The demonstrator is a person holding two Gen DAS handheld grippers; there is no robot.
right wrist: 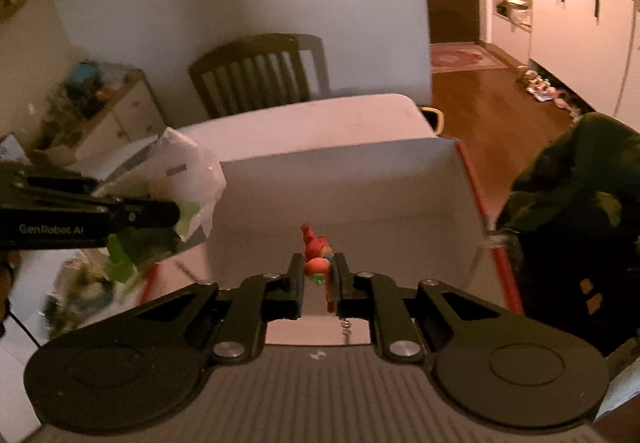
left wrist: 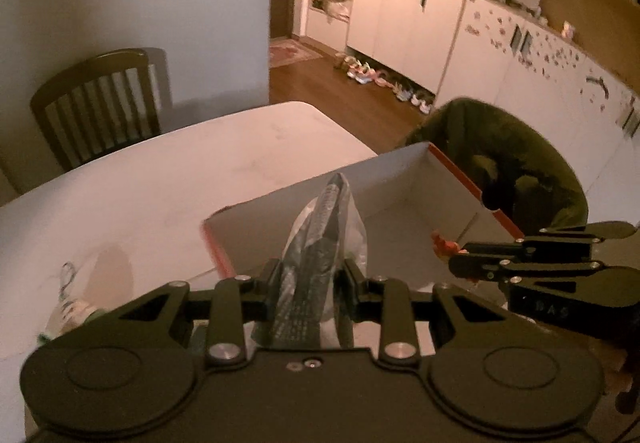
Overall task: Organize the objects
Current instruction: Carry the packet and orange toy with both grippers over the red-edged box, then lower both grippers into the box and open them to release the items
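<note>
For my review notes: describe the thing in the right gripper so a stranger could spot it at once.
Find the open grey box with red edges on the white table. Above its floor, the right gripper pinches a small red toy figure with a dangling metal chain. The left gripper holds a clear plastic packet.

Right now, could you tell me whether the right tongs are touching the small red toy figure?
Touching: the right wrist view shows the right tongs closed against both sides of the small red toy figure.

Left gripper [left wrist: 310,283]: matte black, two round discs on base, silver rivets on linkage arms, flat parallel fingers [left wrist: 270,285]. Right gripper [right wrist: 317,279]: same build, ribbed grey base plate. White "GenRobot.AI" lettering on left gripper's side.
</note>
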